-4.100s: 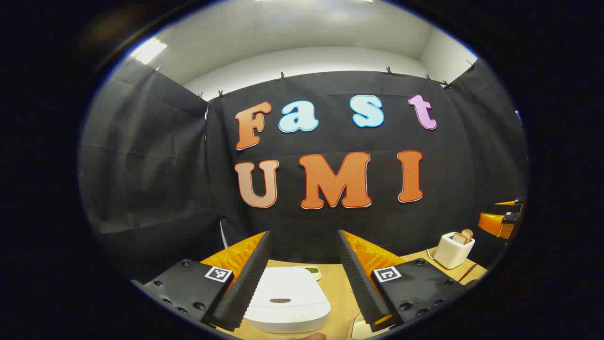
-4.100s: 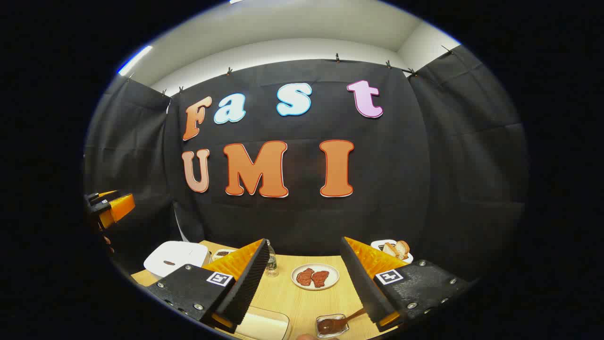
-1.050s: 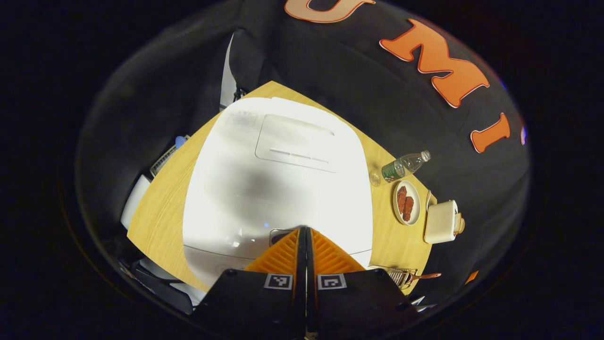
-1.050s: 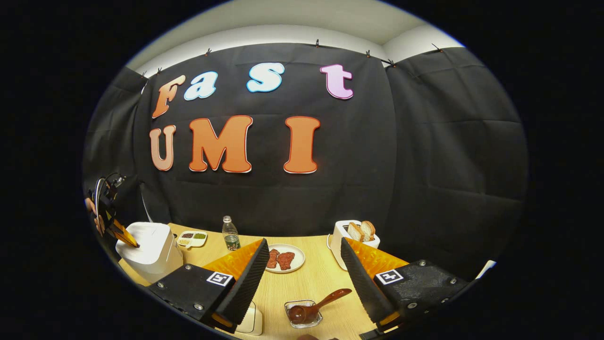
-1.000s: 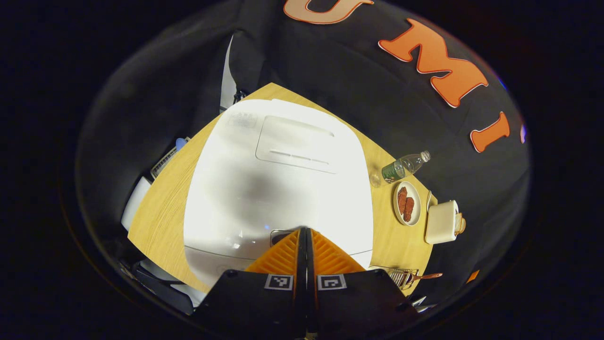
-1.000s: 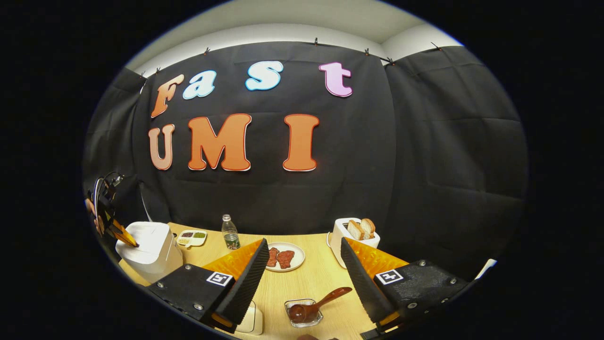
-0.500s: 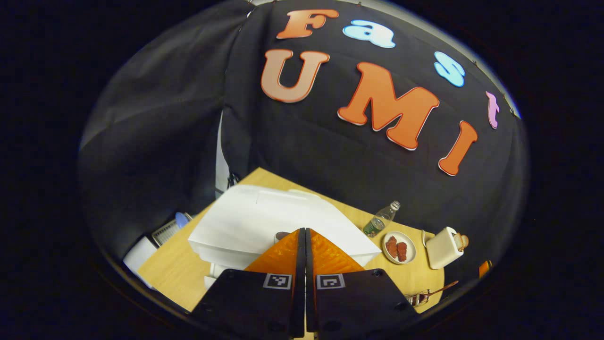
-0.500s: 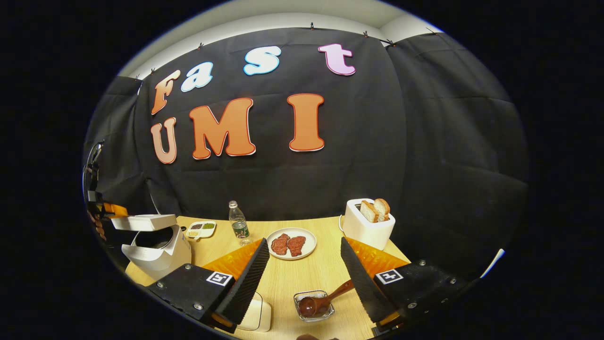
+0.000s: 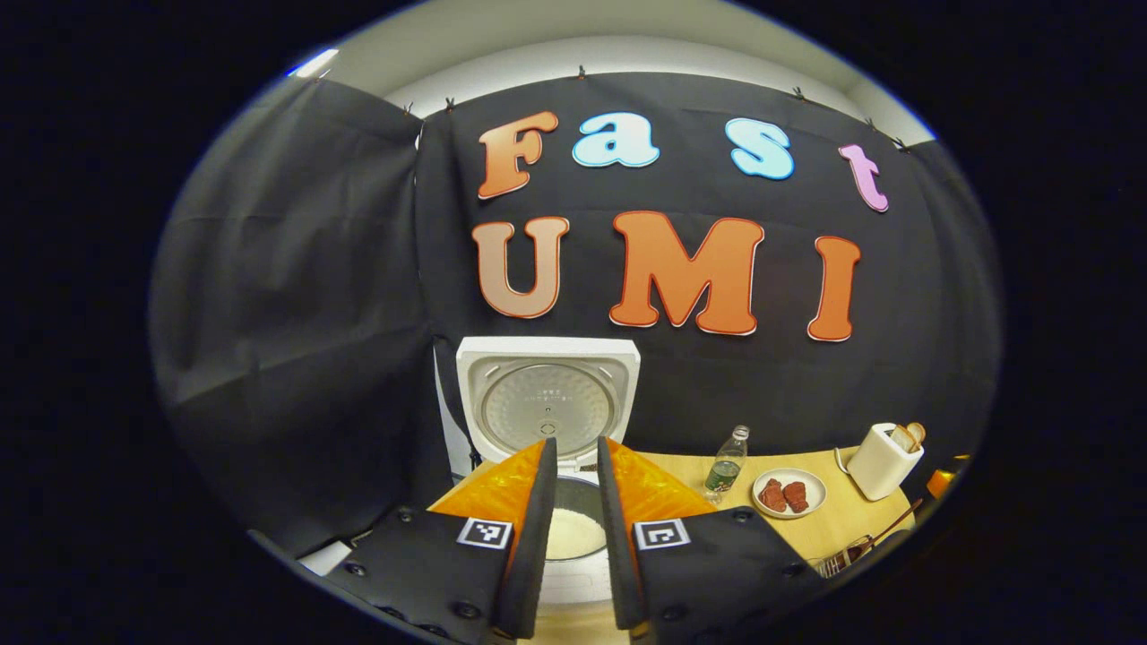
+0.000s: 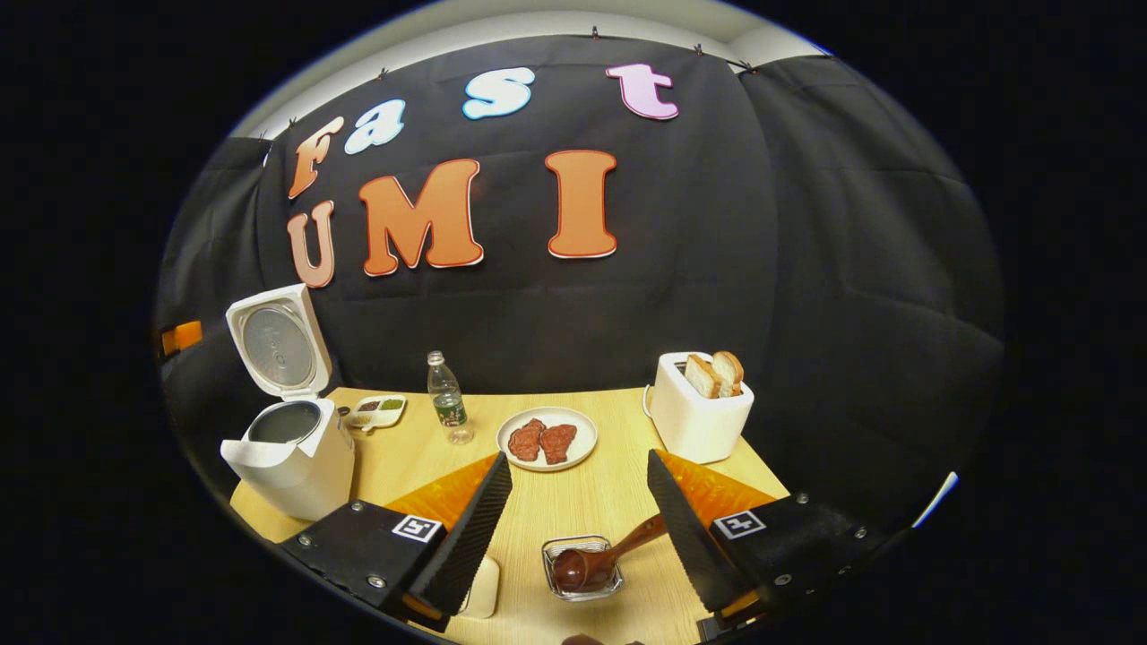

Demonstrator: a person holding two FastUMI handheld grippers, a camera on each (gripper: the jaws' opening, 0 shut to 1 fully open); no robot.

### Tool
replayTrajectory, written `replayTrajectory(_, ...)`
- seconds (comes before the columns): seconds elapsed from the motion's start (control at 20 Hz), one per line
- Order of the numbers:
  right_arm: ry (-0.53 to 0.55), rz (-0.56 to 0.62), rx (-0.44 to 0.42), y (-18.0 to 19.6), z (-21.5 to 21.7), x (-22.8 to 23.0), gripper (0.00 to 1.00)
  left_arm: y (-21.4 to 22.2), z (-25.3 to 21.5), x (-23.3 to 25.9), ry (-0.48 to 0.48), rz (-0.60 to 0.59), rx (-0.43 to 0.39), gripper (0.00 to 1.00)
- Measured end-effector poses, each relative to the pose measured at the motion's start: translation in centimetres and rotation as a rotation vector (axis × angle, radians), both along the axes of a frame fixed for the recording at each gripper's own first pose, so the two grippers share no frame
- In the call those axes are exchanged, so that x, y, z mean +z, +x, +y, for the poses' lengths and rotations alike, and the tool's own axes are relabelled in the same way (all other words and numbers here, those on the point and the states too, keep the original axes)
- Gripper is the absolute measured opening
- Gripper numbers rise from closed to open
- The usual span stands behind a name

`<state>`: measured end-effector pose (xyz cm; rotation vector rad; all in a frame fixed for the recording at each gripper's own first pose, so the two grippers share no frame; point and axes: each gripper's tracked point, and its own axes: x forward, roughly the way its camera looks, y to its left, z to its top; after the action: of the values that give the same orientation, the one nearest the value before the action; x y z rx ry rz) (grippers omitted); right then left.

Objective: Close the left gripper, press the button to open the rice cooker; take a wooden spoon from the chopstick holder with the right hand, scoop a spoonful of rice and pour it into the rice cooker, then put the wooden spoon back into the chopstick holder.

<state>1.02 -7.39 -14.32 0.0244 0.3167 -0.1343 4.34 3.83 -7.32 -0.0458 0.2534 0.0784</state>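
Left gripper [image 9: 570,528]: fingers a narrow gap apart, nothing between them; slightly parted, not pressed together. Straight ahead of its tips, the rice cooker [image 9: 573,533], its lid [image 9: 547,402] standing upright behind the pot, with pale contents visible in the pot between the fingers. Opening step judged done.

Right gripper [image 10: 578,528]: jaws wide apart, empty. Between and just beyond its tips, the wooden spoon [image 10: 599,559], bowl down in a small wire holder [image 10: 582,568], handle slanting up toward its right finger. Not yet grasped; no contact visible.

Off its left finger, a pale container [image 10: 485,587], mostly hidden; whether it holds the rice cannot be told.

Farther ahead on the table [image 10: 573,511]: a plate [image 10: 547,441] with two pieces of meat, a bottle [image 10: 445,391], a toaster [image 10: 701,416] with bread. Far left of this gripper, the open cooker.

Remaining, as judged: take the spoon, scoop rice, pour into the cooker, return the spoon to the holder.
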Motion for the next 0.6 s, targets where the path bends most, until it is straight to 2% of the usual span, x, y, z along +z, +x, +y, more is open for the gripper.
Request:
replayTrajectory(0.05,0.004,0.009,0.002,0.1,-0.2,-0.5,0.94,-0.5,-0.1,0.0,0.023,-0.001,0.011,0.46)
replayTrajectory(0.1,0.012,0.019,0.005,0.1,-0.4,-0.9,0.95,-1.0,-0.4,0.1,0.037,-0.005,0.021,0.46)
replayTrajectory(0.15,0.019,0.031,0.007,0.1,-0.5,-1.4,0.95,-1.4,-0.8,0.4,0.049,-0.019,0.026,0.50)
replayTrajectory(0.2,0.021,0.041,0.004,0.0,-0.9,-1.9,0.95,-1.9,-1.4,0.7,0.053,-0.030,0.023,0.46)
replayTrajectory(0.25,0.023,0.053,-0.005,0.0,-1.5,-2.5,0.95,-2.3,-1.9,0.8,0.057,-0.041,0.021,0.54)
replayTrajectory(0.3,0.034,0.067,-0.007,-0.2,-1.8,-3.1,0.94,-2.7,-2.4,0.8,0.061,-0.048,0.018,0.53)
replayTrajectory(0.45,0.089,0.101,-0.031,-0.5,-3.2,-5.3,0.95,-4.5,-4.0,0.9,0.069,-0.043,0.006,0.70)
replayTrajectory(0.5,0.100,0.116,-0.047,-0.5,-3.9,-6.1,0.94,-5.1,-4.2,0.9,0.076,-0.041,0.008,0.72)
replayTrajectory(0.55,0.111,0.124,-0.060,-0.5,-4.4,-6.7,0.94,-5.4,-4.6,0.9,0.078,-0.039,0.005,0.81)
replayTrajectory(0.6,0.124,0.130,-0.074,-0.3,-4.9,-7.2,0.95,-5.8,-4.7,0.8,0.081,-0.037,0.013,0.80)
